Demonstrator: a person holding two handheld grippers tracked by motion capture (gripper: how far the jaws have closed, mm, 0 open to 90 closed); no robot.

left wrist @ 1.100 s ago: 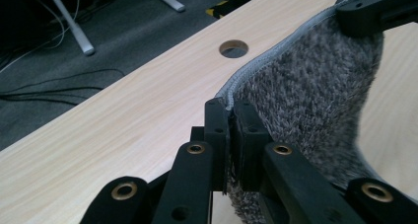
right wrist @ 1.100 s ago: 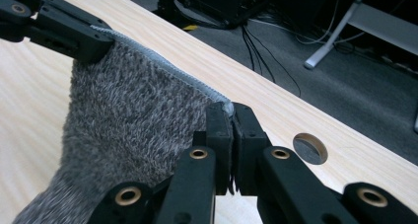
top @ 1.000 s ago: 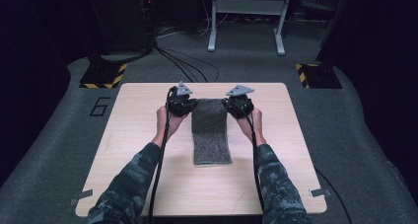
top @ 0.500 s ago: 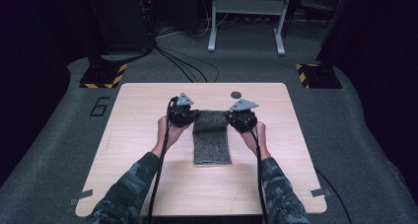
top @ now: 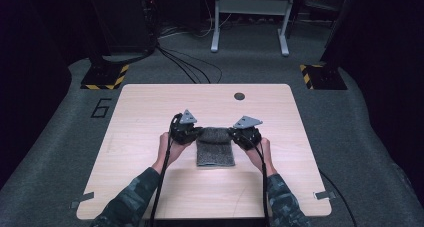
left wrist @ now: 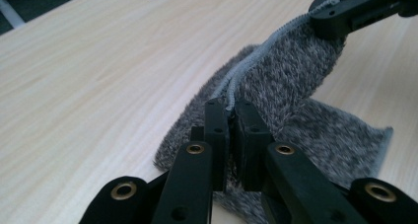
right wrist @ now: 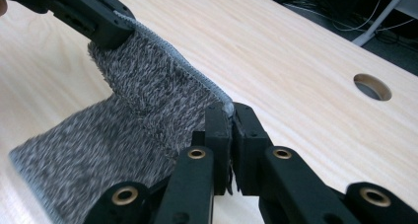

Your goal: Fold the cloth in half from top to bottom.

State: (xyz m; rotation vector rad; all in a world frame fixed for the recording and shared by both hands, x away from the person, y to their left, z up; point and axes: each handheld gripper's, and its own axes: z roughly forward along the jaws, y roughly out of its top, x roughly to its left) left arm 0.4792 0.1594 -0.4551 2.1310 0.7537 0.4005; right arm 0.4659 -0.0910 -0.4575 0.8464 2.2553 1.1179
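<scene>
Wooden table point(top: 150, 187), claw-held grey cloth point(top: 215, 147)

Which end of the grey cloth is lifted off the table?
The far end of the grey cloth, pinched between left gripper and right gripper; its near end lies flat.

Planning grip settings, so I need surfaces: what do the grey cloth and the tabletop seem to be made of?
The grey cloth looks like fuzzy, mottled terry or microfibre with a pale stitched hem, a soft, matte pile. The tabletop looks like pale wood or wood-look laminate: straight grain lines, smooth low sheen; which one is unclear.
</scene>
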